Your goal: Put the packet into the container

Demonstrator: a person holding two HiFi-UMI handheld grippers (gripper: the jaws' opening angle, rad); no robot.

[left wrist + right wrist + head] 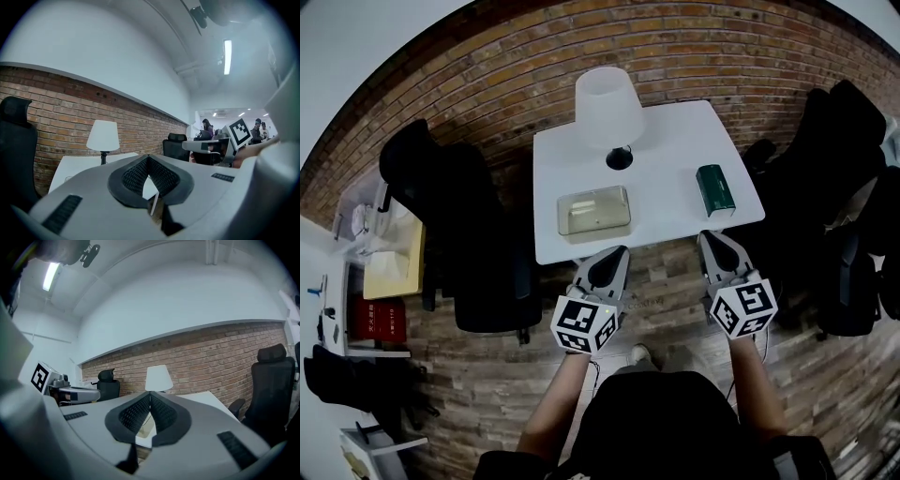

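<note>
A dark green packet (pixel 715 189) lies on the right side of the white table (pixel 675 150). A clear rectangular container (pixel 593 212) stands near the table's front edge, left of the middle. My left gripper (pixel 619 250) hovers just short of the table's front edge, below the container, jaws together and empty. My right gripper (pixel 706 235) hangs at the front right corner, just below the packet, also shut with nothing in it. In the left gripper view the left gripper (pixel 148 157) points at the table with its tips meeting. The right gripper (pixel 150 393) looks the same in its own view.
A white lamp (pixel 608 111) with a black base stands at the table's back middle. Black office chairs (pixel 469 234) flank the table left and right (pixel 839 187). A brick wall runs behind. Shelves with boxes (pixel 389 272) stand at the far left.
</note>
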